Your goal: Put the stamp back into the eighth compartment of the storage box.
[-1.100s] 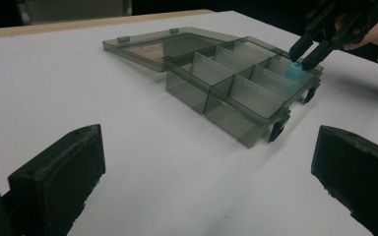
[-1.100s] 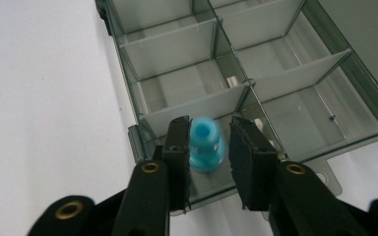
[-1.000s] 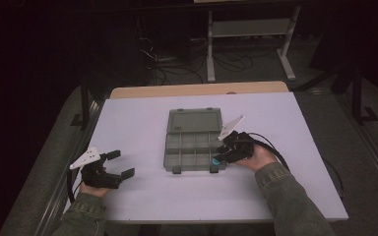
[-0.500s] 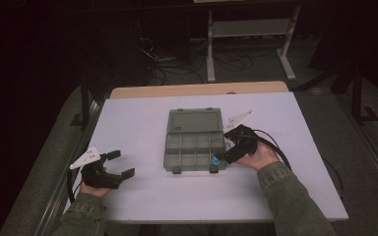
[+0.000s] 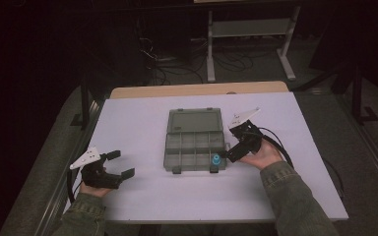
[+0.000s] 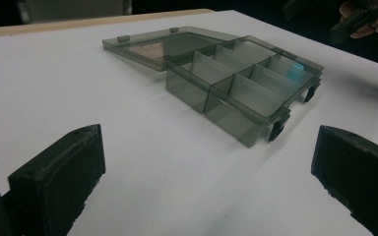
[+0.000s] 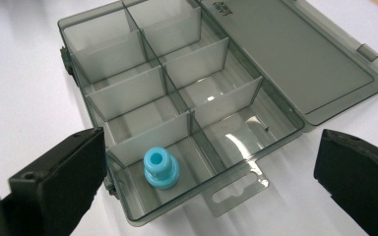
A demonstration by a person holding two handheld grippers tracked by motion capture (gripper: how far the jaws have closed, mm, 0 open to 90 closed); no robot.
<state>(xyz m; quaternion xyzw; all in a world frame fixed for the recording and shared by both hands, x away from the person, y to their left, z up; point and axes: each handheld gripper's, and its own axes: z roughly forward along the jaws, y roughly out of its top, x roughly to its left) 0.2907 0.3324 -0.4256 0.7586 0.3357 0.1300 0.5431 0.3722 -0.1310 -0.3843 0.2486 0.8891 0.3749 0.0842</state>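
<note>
Organizer box [image 5: 195, 140] sits mid-frame in the high view on the white worktop [image 5: 142, 123], lid flipped open and lying flat toward the top of the frame, latches on the bottom edge. Smoky transparent plastic, two rows of four compartments.

Blue part [image 5: 216, 160]: small stepped plastic piece with a hole on top, standing upright in the lower-right corner compartment in the high view. In the right gripper view it sits bottom centre [image 7: 161, 168], in the compartment nearest the camera, next to the box's hang tab [image 7: 236, 189]. In the left gripper view just a blue spot [image 6: 298, 67] at the far right end of the box. Other compartments look empty.

Right hand-held gripper [image 5: 232, 151]: right of centre in the high view, tips just beside the box's lower-right corner, near the blue part. Jaws wide apart, nothing between them; can't tell if a tip touches the box wall. Black cable [image 5: 280, 147] loops off behind it.

Left hand-held gripper [image 5: 120, 164]: lower left of the high view, well apart from the box, jaws wide, holding nothing. Its own view shows both jaws spread at the bottom corners with bare worktop between them, box in the upper middle.
</note>
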